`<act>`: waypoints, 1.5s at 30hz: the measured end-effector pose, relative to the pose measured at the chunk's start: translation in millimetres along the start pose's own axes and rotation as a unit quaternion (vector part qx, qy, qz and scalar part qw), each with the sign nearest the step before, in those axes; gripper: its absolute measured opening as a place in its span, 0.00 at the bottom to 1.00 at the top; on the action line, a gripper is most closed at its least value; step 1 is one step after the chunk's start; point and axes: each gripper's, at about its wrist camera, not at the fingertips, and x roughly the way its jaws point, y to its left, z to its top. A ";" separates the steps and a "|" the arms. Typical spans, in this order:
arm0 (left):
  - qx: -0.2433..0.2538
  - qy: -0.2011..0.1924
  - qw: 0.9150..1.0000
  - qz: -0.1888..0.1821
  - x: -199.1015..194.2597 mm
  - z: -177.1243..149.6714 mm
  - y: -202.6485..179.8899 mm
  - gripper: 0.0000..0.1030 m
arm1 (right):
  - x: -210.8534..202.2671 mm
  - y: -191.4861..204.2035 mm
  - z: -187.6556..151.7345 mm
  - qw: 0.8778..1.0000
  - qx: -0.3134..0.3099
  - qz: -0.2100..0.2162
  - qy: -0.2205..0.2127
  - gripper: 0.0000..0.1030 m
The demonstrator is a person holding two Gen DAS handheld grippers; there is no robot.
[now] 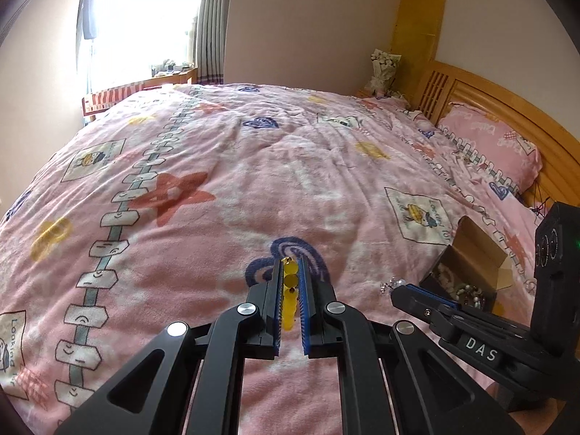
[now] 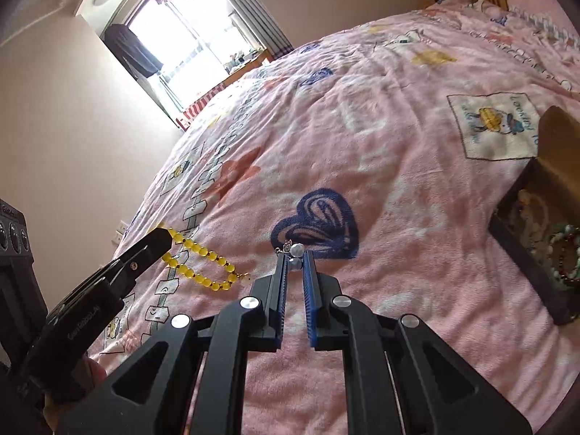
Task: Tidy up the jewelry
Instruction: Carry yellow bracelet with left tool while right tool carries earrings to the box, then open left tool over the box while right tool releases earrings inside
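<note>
left wrist view: the left hand-held gripper (image 1: 290,282) pinches a yellow bead bracelet (image 1: 290,291) above the bed (image 1: 217,188); the jewelry box (image 1: 467,275) sits to its right.

right wrist view: the right hand-held gripper (image 2: 295,259) pinches a pearl earring (image 2: 296,252). both pieces likely go next into the box, at its right.

White letters "DAS" stand on a small block on the right tool (image 1: 427,299) in the left wrist view; the pink blanket (image 1: 275,166) carries cartoon patches (image 1: 422,215) reading "Looking for"; small print on the left tool (image 2: 159,244) body is too blurred to read.
</note>
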 end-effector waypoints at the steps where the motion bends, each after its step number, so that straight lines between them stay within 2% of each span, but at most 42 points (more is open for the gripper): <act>1: 0.008 -0.003 1.000 -0.002 -0.6 1.4 -7.8 0.09 | -9.1 -5.1 0.1 1.000 -0.003 -0.007 -0.005 0.09; 5: 0.031 -0.014 0.999 -0.002 0.7 5.3 -35.7 0.09 | -38.5 -19.8 5.4 0.998 -0.022 -0.049 -0.025 0.10; 9: 0.038 -0.014 0.999 -0.024 9.0 7.6 -62.9 0.09 | -61.8 -40.8 8.5 0.994 -0.038 -0.091 -0.039 0.10; 17: 0.035 -0.013 0.995 -0.095 34.0 13.9 -132.1 0.09 | -94.4 -108.0 14.8 0.990 -0.003 -0.130 -0.048 0.10; 25: 0.045 -0.007 0.985 -0.164 61.8 5.6 -195.7 0.09 | -106.8 -162.9 13.7 0.985 0.007 -0.167 -0.038 0.10; 27: 0.049 0.002 0.983 -0.175 70.1 1.0 -205.5 0.09 | -109.4 -175.7 12.8 0.986 0.015 -0.165 -0.037 0.10; 30: 0.065 0.014 0.983 -0.172 82.7 -8.5 -217.6 0.09 | -113.9 -187.1 10.8 0.986 0.023 -0.159 -0.039 0.10; 34: 0.064 0.034 0.983 -0.170 91.8 -11.9 -218.1 0.09 | -120.8 -193.6 9.4 0.987 0.027 -0.152 -0.043 0.13; 37: 0.053 0.035 0.983 -0.172 89.8 -10.7 -214.3 0.10 | -125.4 -195.1 8.8 0.988 0.032 -0.145 -0.045 0.16; 39: 0.056 0.031 0.983 -0.171 87.0 -8.9 -214.1 0.23 | -128.6 -193.8 8.8 0.988 0.032 -0.147 -0.048 0.17; 41: 0.067 0.016 0.985 -0.159 80.5 -8.0 -214.9 0.61 | -131.9 -193.0 9.4 0.987 0.034 -0.147 -0.050 0.22; 43: 0.081 -0.004 0.987 -0.140 73.8 -7.8 -216.8 0.64 | -135.2 -191.0 9.9 0.986 0.031 -0.152 -0.053 0.23; 45: 0.092 -0.007 0.987 -0.131 71.1 -6.8 -218.6 0.64 | -137.6 -189.6 11.1 0.985 0.028 -0.158 -0.055 0.23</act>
